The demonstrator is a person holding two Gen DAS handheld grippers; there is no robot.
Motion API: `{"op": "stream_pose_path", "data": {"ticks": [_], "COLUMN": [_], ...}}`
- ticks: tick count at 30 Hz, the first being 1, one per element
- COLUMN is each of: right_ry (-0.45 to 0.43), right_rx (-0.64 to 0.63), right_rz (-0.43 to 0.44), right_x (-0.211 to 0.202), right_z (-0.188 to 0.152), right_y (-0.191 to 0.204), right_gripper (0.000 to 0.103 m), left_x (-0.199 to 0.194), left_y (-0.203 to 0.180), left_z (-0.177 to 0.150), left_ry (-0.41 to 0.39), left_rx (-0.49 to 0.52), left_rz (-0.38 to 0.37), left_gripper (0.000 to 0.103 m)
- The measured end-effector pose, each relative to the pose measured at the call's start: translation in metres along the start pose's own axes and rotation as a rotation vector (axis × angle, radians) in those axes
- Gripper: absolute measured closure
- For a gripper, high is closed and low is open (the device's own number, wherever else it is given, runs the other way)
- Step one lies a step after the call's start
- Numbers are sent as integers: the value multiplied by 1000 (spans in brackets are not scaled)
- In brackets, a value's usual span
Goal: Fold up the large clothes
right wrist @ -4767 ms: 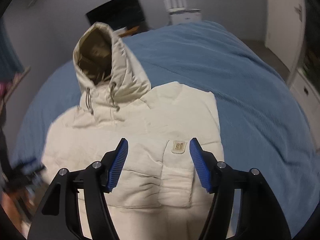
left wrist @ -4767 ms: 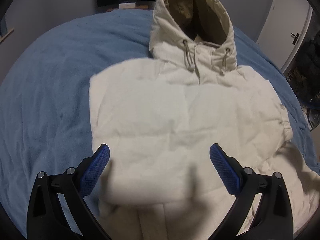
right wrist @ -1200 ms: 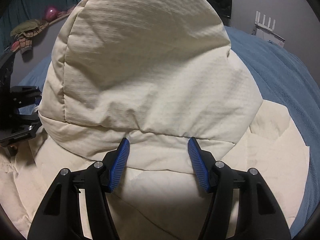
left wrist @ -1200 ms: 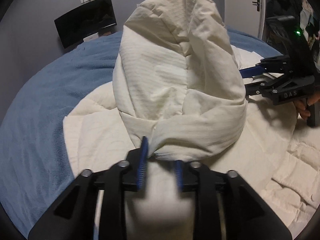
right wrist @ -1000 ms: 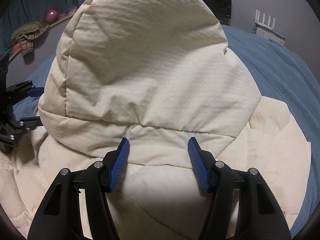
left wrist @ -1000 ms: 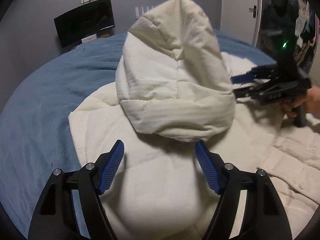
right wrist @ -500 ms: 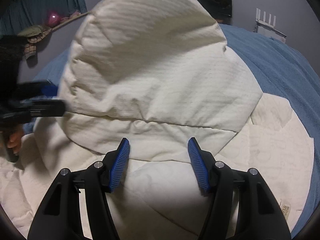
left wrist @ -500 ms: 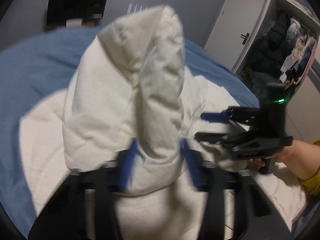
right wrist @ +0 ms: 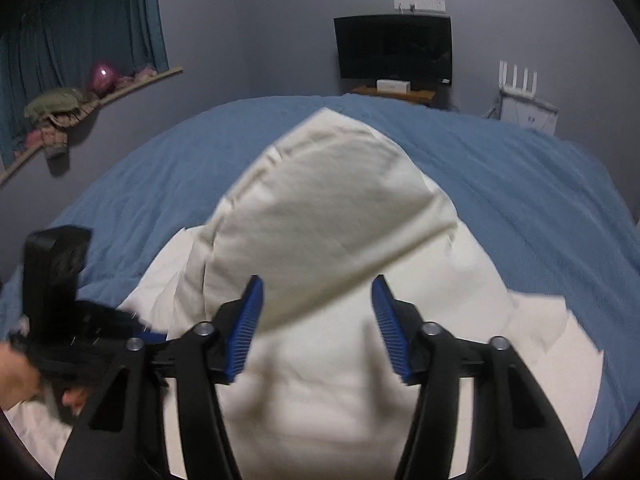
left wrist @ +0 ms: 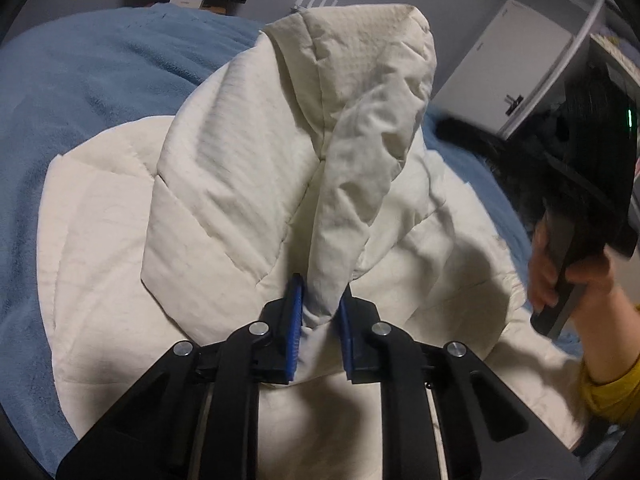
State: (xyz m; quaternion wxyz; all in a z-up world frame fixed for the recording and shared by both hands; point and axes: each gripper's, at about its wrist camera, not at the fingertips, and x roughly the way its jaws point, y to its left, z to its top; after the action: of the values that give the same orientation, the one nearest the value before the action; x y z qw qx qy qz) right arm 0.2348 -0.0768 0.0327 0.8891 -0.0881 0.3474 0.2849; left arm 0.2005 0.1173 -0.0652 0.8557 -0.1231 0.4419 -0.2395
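A cream padded hooded jacket [left wrist: 100,216] lies on a blue bed. Its hood [left wrist: 280,152] is folded down over the body. My left gripper [left wrist: 319,312] is shut on a fold of the hood's edge. My right gripper [right wrist: 318,320] is open and empty, held above the jacket [right wrist: 320,380] with the hood [right wrist: 328,208] just beyond its fingertips. The right gripper also shows in the left wrist view [left wrist: 580,184], held in a hand at the right. The left gripper shows in the right wrist view [right wrist: 64,320] at the lower left.
The blue bedspread [right wrist: 540,200] surrounds the jacket on all sides. A dark screen [right wrist: 394,46] hangs on the far wall above a small shelf. A shelf with clothes [right wrist: 68,108] is at the left wall. A white cupboard [left wrist: 508,76] stands at the right.
My left gripper opened about a second ago, then closed again on the hood's edge. My right gripper has drawn back and up from the hood, staying open.
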Motion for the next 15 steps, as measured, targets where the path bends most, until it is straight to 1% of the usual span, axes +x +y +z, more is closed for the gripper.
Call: {"op": "stream_pose_path", "data": {"ticks": [1, 4, 6, 9, 12, 15], "right_ry": [3, 50, 118, 194, 237, 231], "right_rx": [-7, 7, 33, 60, 74, 89], "right_rz": [-9, -12, -5, -11, -13, 26], "right_x": [7, 32, 58, 87, 102, 96], "right_z": [4, 11, 9, -3, -15, -20], "right_y": [4, 13, 16, 17, 16, 11], "right_gripper": [62, 63, 63, 63, 63, 63], "left_x": [2, 8, 12, 15, 17, 19], "left_y": [-2, -7, -9, -12, -11, -12], "left_z": [-1, -2, -3, -7, -10, -11], "left_ry": [2, 8, 10, 19, 24, 29], "left_rx": [10, 12, 15, 38, 33, 31], "left_rz": [6, 9, 12, 37, 35, 27], "left_gripper": [87, 87, 87, 87, 87, 87]}}
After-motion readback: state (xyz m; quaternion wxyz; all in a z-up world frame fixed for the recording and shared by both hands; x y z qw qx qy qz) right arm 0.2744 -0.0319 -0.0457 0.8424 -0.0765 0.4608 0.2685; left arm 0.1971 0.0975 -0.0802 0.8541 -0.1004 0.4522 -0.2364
